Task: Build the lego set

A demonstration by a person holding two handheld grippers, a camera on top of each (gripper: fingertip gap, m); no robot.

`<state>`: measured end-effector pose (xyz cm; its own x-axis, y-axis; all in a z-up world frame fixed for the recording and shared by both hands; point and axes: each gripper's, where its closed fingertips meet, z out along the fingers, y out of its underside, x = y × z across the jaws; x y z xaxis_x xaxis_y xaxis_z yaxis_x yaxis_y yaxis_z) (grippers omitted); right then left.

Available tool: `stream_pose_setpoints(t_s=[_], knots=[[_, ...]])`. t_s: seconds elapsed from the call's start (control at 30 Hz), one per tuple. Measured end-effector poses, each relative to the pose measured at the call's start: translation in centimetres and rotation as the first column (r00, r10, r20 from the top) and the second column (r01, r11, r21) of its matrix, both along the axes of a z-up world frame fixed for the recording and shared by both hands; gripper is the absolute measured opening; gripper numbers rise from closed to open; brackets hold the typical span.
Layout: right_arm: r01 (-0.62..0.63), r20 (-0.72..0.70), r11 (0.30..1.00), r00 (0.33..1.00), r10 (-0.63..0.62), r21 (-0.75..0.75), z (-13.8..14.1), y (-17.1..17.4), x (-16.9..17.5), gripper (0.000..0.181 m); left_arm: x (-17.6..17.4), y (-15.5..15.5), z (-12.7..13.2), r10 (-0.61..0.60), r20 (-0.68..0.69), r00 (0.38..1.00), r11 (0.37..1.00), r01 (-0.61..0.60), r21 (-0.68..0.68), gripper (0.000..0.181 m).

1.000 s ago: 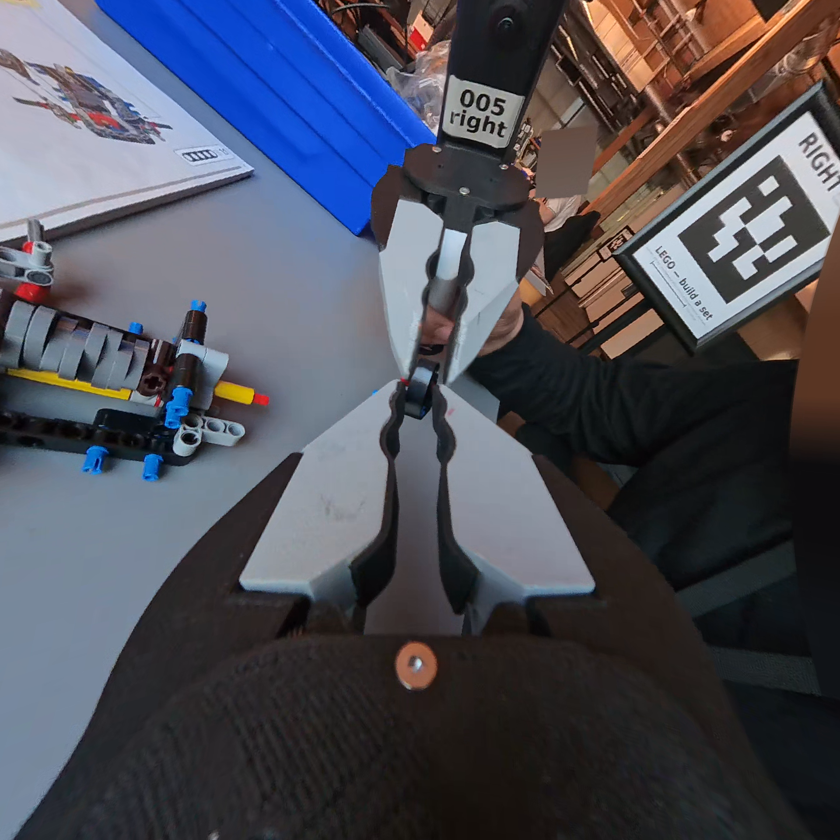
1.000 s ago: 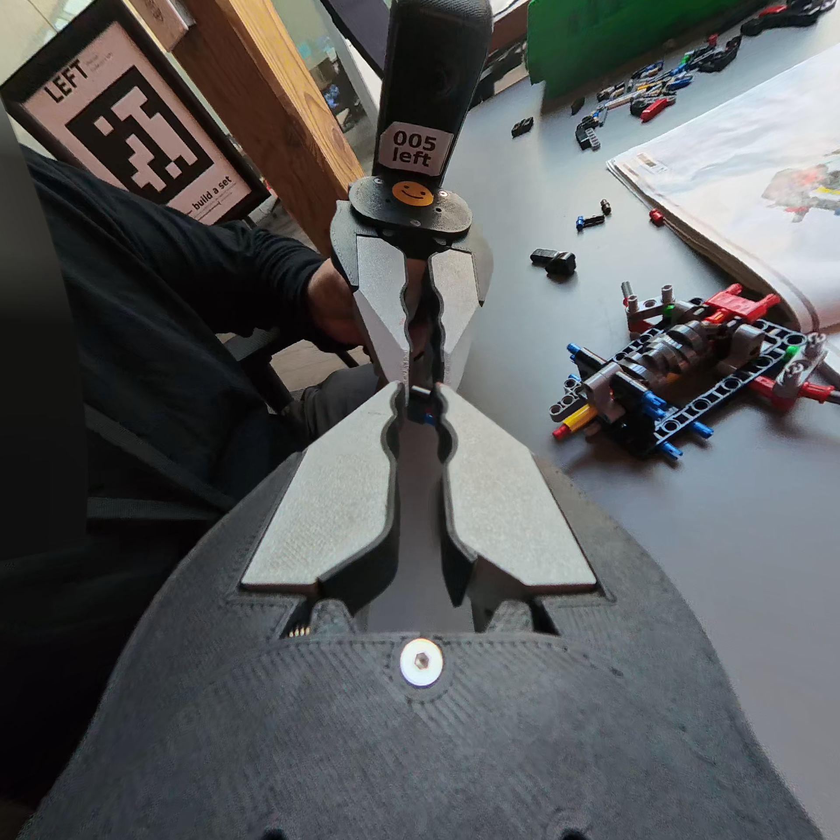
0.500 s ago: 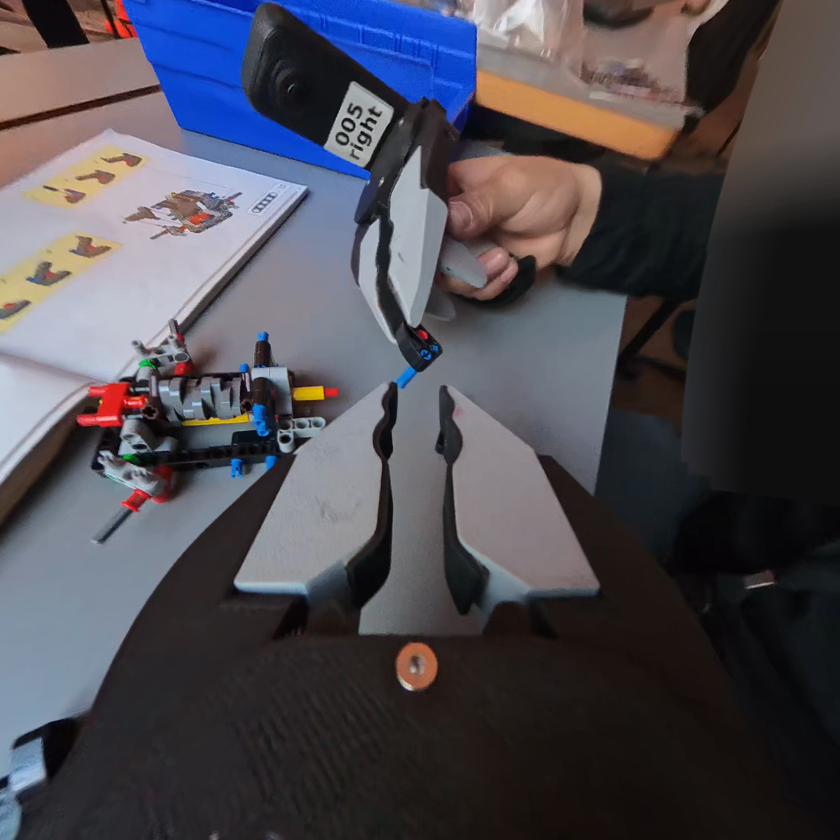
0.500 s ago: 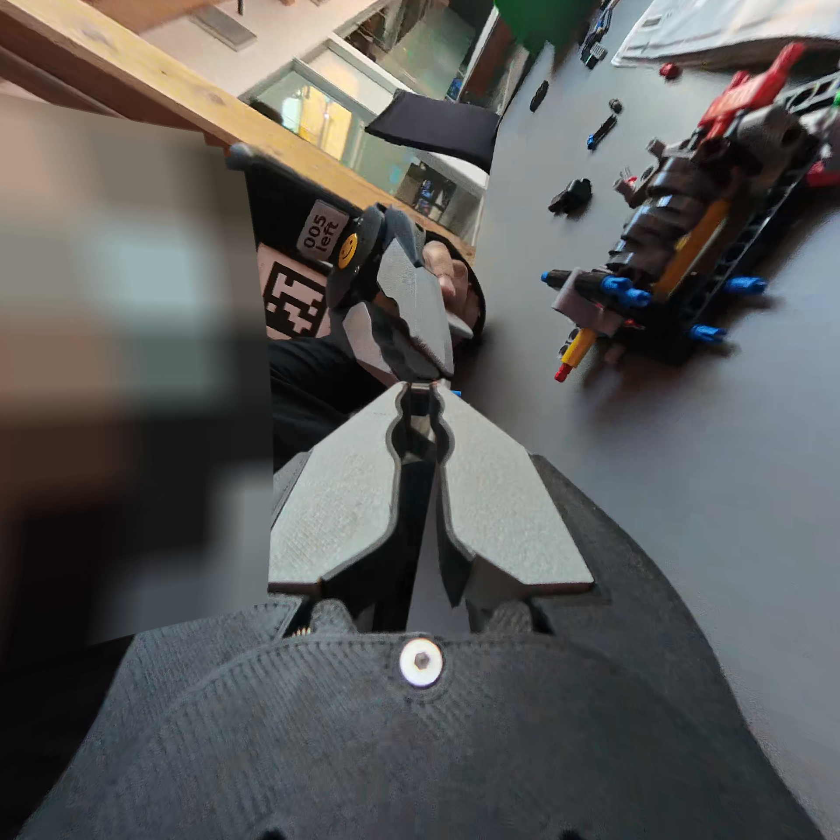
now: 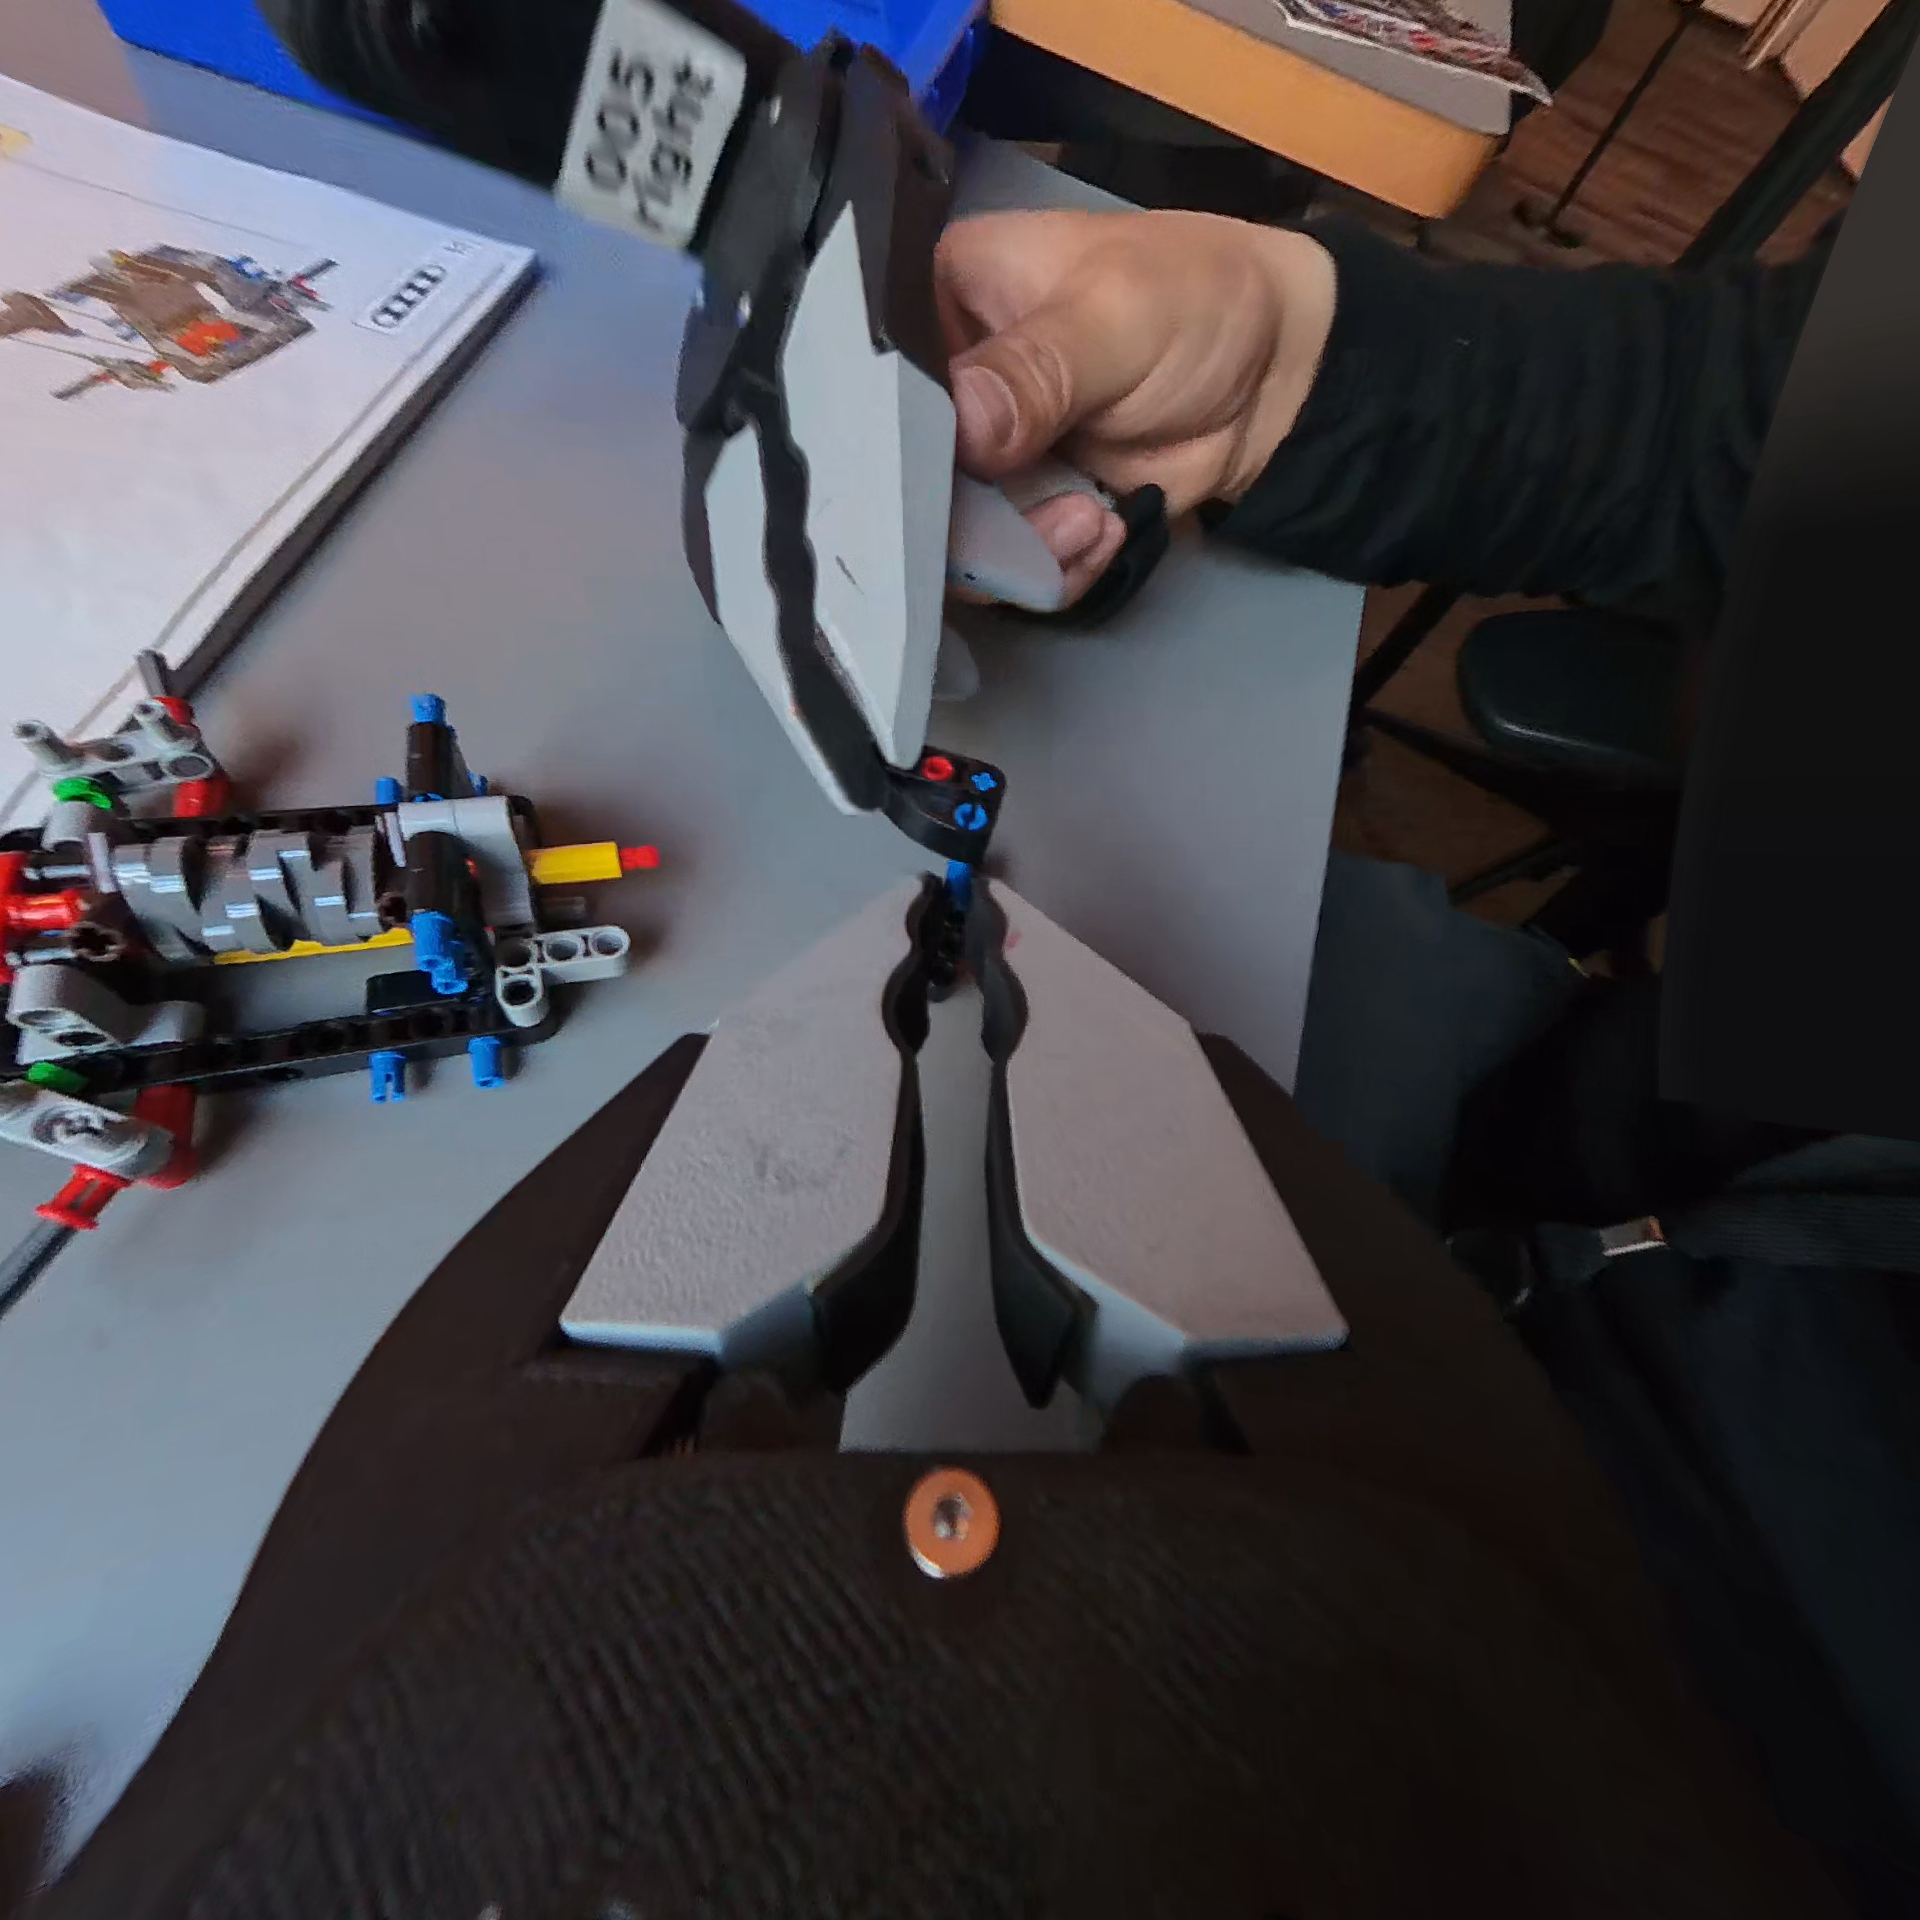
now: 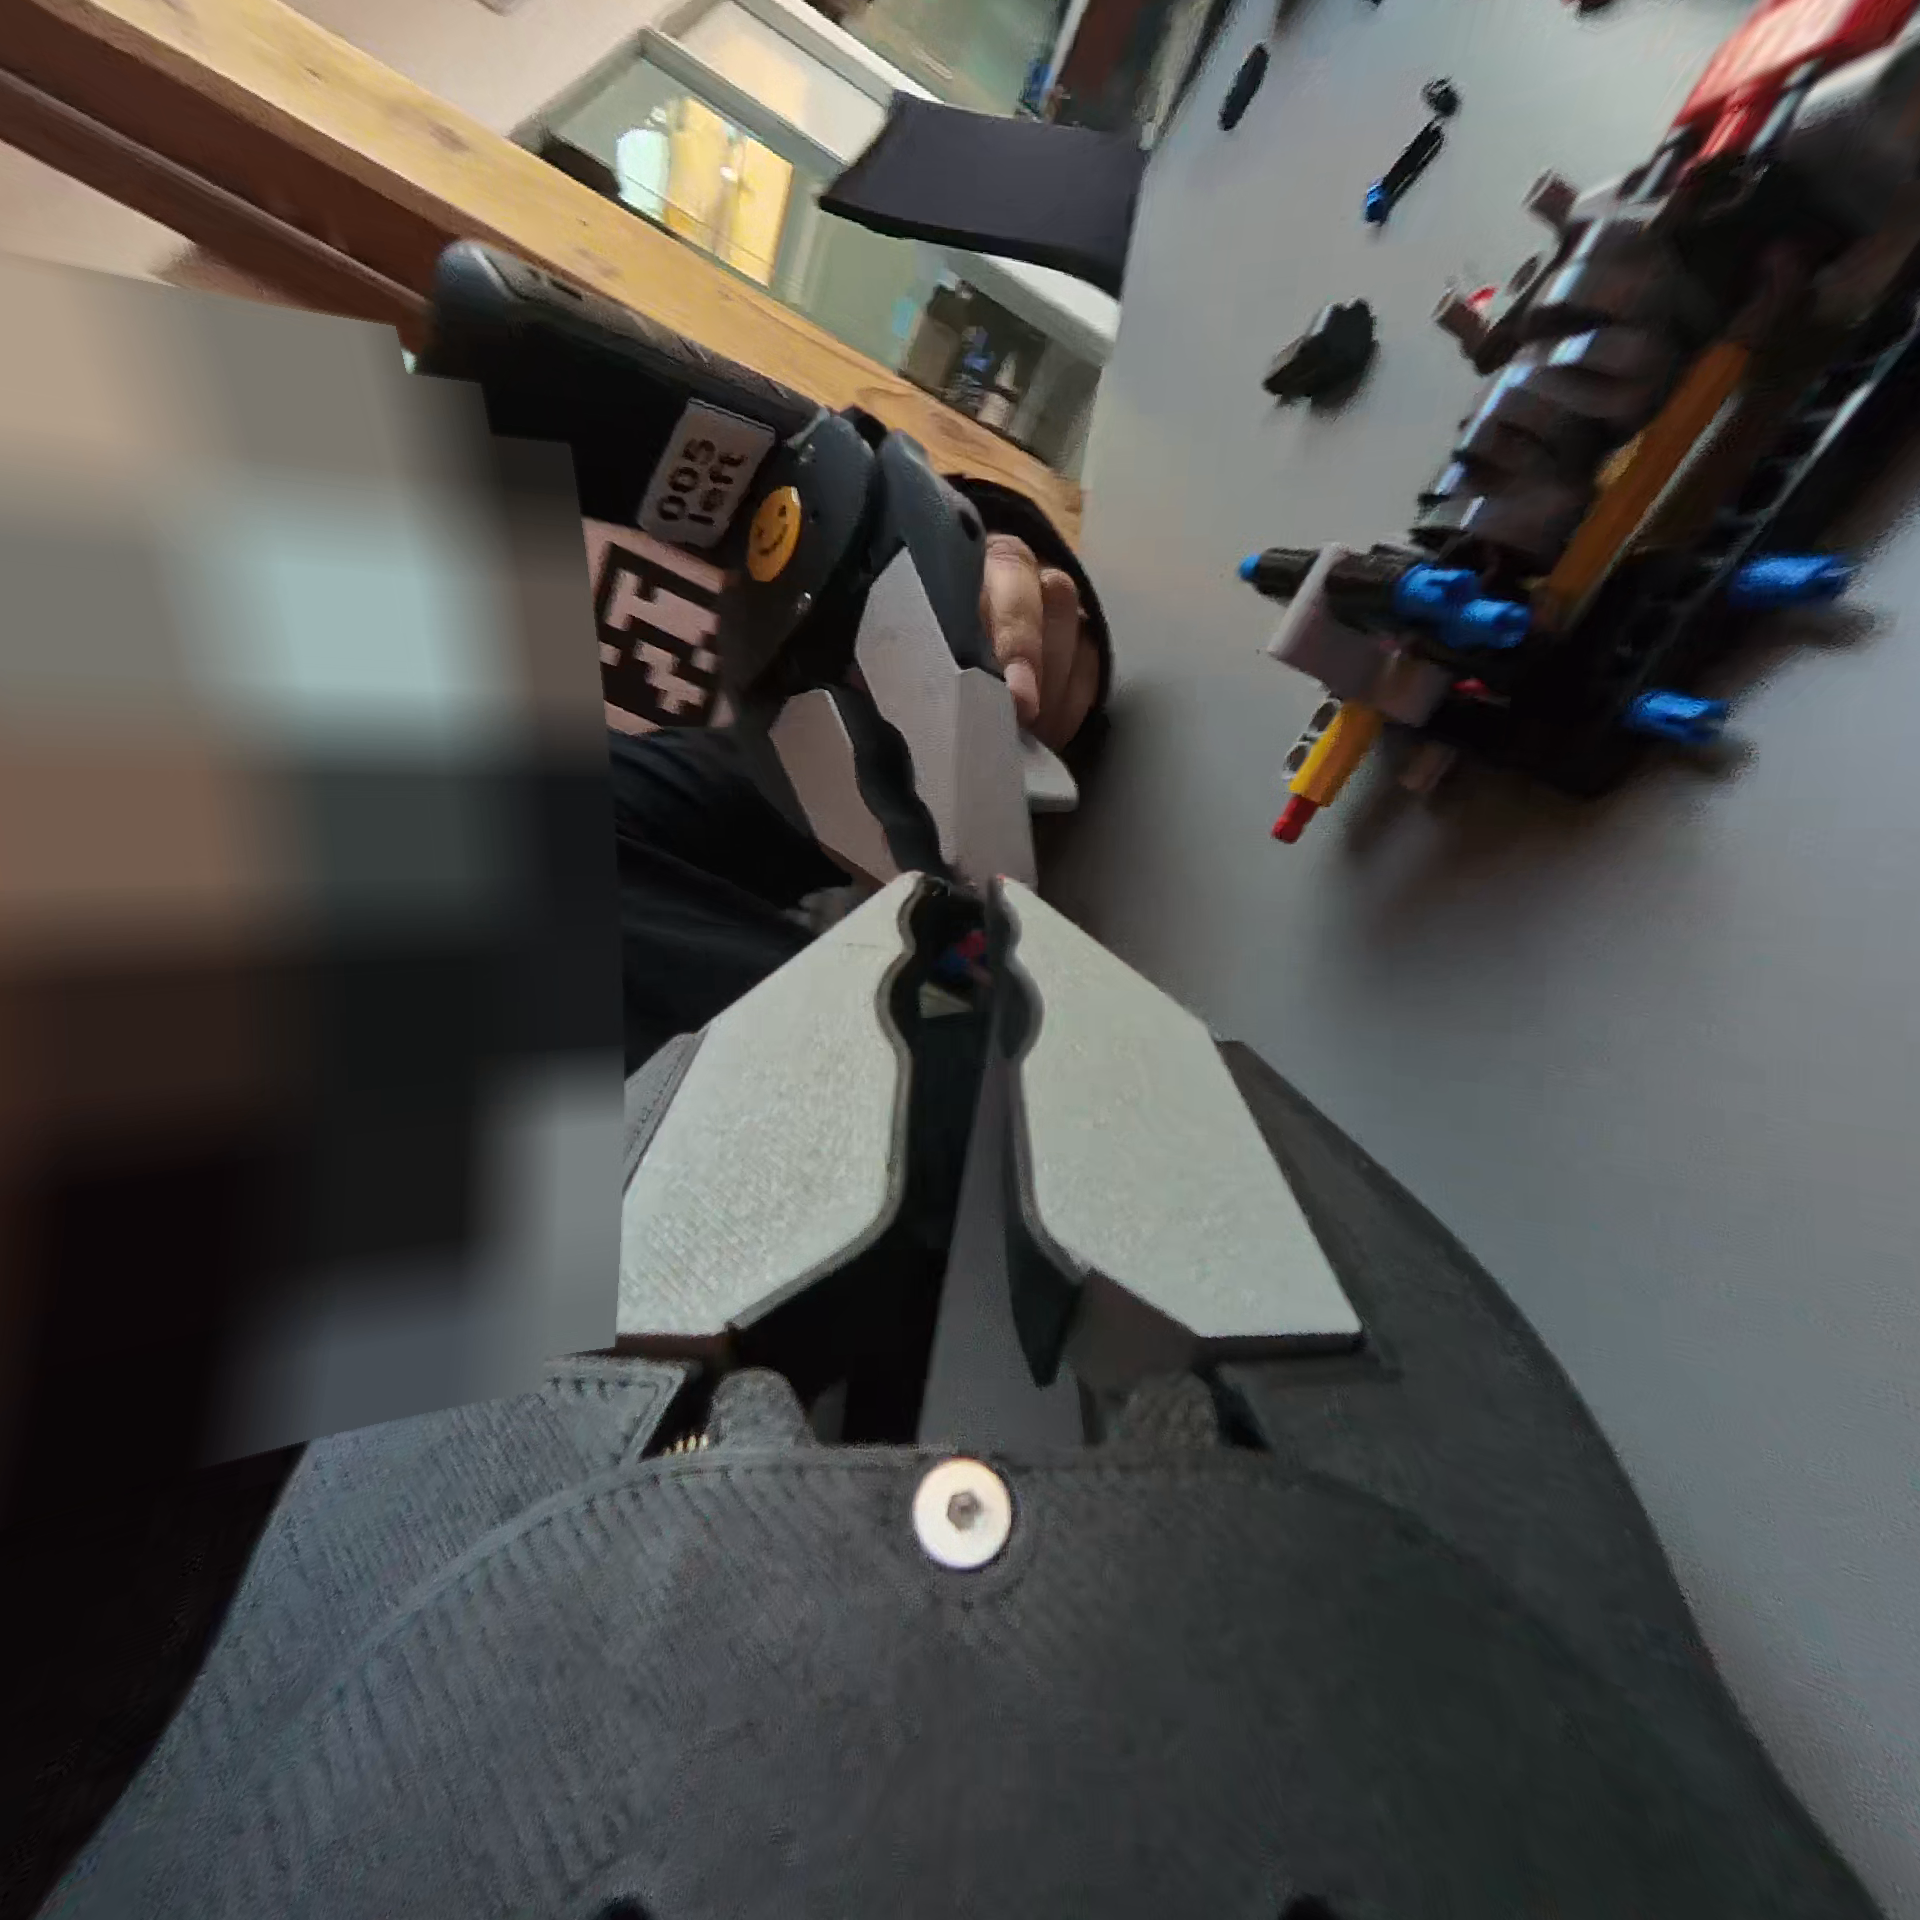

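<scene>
My right gripper (image 5: 883, 795) comes in from the upper left in the left wrist view and is shut on a small black connector (image 5: 951, 800) with red and blue pins in it. My left gripper (image 5: 954, 899) sits just under it, shut on a blue pin (image 5: 958, 883) that sticks down out of that connector. In the right wrist view the right gripper (image 6: 956, 909) holds the connector (image 6: 956, 940) tip to tip with the left gripper (image 6: 935, 862). The part-built model (image 5: 312, 925) lies on the grey table (image 5: 520, 571) to the left, untouched, and also shows blurred in the right wrist view (image 6: 1558, 499).
An open instruction booklet (image 5: 208, 343) lies behind the model, with a blue bin (image 5: 961, 52) beyond it. The table edge (image 5: 1340, 831) runs just right of the grippers. Loose pieces, a black one (image 6: 1320, 348) and a blue pin (image 6: 1403, 166), lie farther along the table.
The grippers parted after meeting a second ago, and the left one opened. Now they have come together again and the left gripper has shut on the blue pin under the connector.
</scene>
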<state>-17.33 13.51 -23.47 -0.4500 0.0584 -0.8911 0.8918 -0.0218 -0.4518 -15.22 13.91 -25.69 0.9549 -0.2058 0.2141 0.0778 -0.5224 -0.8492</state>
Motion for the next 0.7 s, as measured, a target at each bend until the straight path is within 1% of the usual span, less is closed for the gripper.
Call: stream_pose_setpoints(t_s=[0.03,0.07,0.17,0.23,0.3,0.33,0.4,0.5,0.7], knots=[[0.021,-0.056,0.998,0.998,-0.017,0.061,-0.3,0.3,-0.3,0.018,0.0,0.0,-0.1,0.004,0.019,1.000,1.000,-0.003,-0.012,0.002],[0.037,-0.122,0.994,0.992,-0.024,0.107,-0.2,0.6,-0.4,0.028,-0.1,-0.1,-0.1,0.006,0.036,0.999,1.000,-0.006,-0.016,0.002],[0.079,-0.339,0.965,0.941,0.011,0.250,0.0,1.0,-0.3,0.043,-0.4,-0.2,-0.3,0.021,0.071,0.997,0.999,-0.018,-0.034,0.002],[0.084,-0.455,0.946,0.888,0.072,0.314,0.3,0.5,0.2,0.045,-0.4,-0.2,-0.6,0.022,0.076,0.997,0.998,-0.018,-0.057,0.002],[0.101,-0.523,0.921,0.844,0.121,0.377,0.0,-0.1,0.5,0.045,-0.3,-0.1,-0.8,0.013,0.062,0.998,0.998,-0.009,-0.066,0.002],[0.115,-0.539,0.902,0.830,0.143,0.417,-0.5,-0.2,0.5,0.043,-0.3,0.0,-0.9,0.012,0.046,0.999,0.998,-0.009,-0.066,0.002],[0.102,-0.560,0.887,0.806,0.192,0.451,-1.0,-0.5,0.9,0.031,-0.2,0.1,-0.9,0.009,0.019,1.000,0.998,-0.008,-0.063,0.002],[0.114,-0.562,0.873,0.802,0.201,0.475,-1.5,-0.4,0.8,0.022,0.0,0.1,-1.1,0.002,0.001,1.000,0.998,-0.002,-0.070,0.002],[0.104,-0.546,0.885,0.818,0.184,0.454,-1.5,-0.3,0.6,0.022,-0.2,0.2,-1.1,0.013,-0.012,1.000,0.998,-0.014,-0.067,0.002]])
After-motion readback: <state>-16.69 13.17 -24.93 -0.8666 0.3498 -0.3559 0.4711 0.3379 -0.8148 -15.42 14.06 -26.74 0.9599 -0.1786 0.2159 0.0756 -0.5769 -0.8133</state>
